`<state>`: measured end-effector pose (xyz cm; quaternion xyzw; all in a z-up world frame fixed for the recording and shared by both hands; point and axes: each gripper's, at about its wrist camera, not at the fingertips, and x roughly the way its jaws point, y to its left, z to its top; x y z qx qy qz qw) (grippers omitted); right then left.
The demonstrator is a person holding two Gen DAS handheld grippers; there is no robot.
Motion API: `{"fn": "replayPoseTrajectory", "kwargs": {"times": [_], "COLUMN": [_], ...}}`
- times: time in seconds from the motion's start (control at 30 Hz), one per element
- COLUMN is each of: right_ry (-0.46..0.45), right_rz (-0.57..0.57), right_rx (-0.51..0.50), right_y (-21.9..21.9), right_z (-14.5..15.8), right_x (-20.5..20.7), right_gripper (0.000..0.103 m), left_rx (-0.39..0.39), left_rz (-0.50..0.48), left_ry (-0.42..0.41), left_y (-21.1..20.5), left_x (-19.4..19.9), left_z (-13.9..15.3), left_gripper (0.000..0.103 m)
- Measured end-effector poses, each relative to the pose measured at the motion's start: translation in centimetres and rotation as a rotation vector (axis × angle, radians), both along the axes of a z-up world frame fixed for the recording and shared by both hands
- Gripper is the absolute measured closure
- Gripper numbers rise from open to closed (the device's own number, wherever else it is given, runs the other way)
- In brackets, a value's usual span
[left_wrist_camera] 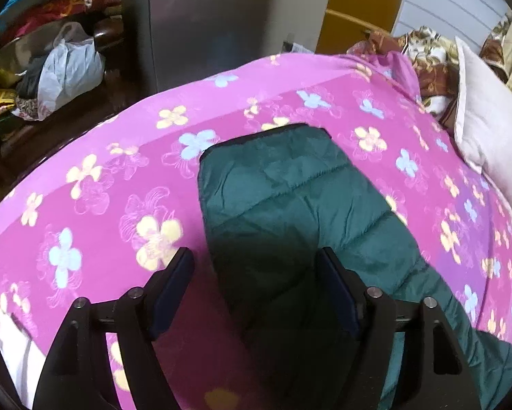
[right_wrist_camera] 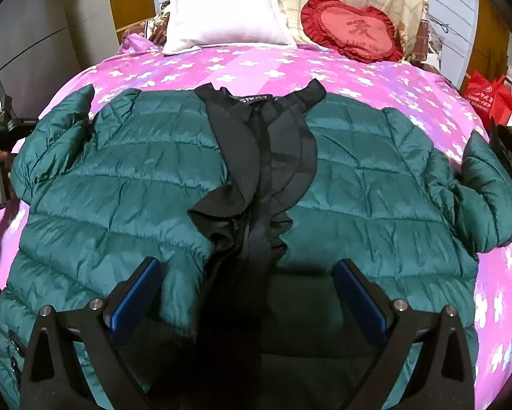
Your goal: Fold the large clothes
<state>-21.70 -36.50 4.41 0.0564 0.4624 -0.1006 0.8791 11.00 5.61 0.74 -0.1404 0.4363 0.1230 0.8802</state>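
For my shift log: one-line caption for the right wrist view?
Open right gripper hovers over green puffer jacket spread flat on pink floral bedspread.

left wrist view looks steeply down, close over a sleeve of the green jacket (left_wrist_camera: 290, 205); right wrist view faces the headboard over the jacket (right_wrist_camera: 136, 184) front; both share the bed (left_wrist_camera: 102, 188)
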Motion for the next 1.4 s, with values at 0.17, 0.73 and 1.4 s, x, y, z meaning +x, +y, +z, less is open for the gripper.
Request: {"fn": "replayPoseTrajectory", "kwargs": {"times": [0.17, 0.73, 1.4], "right_ry": [-0.004, -0.057, -0.08], "right_rz": [-0.012, -0.052, -0.176], "right_rx": [0.003, 0.031, 0.024], "right_y": [-0.3, -1.8, -7.9], "right_z": [0.1, 2.6, 4.1], "right_x": [-0.2, -3.5, -7.1], "right_gripper": [0.0, 0.0, 0.0], "left_rx": [-0.051, -0.148, -0.081], "left_rz": [-0.08, -0.44, -0.781], "left_ry": [-0.041, -0.293, -0.191], "left_y": [-0.4, -8.3, -27.6], "left_x": [-0.3, -14.2, -24.6], "left_z": [0.8, 15.2, 11.6], "left_gripper": [0.103, 0.103, 0.103]}}
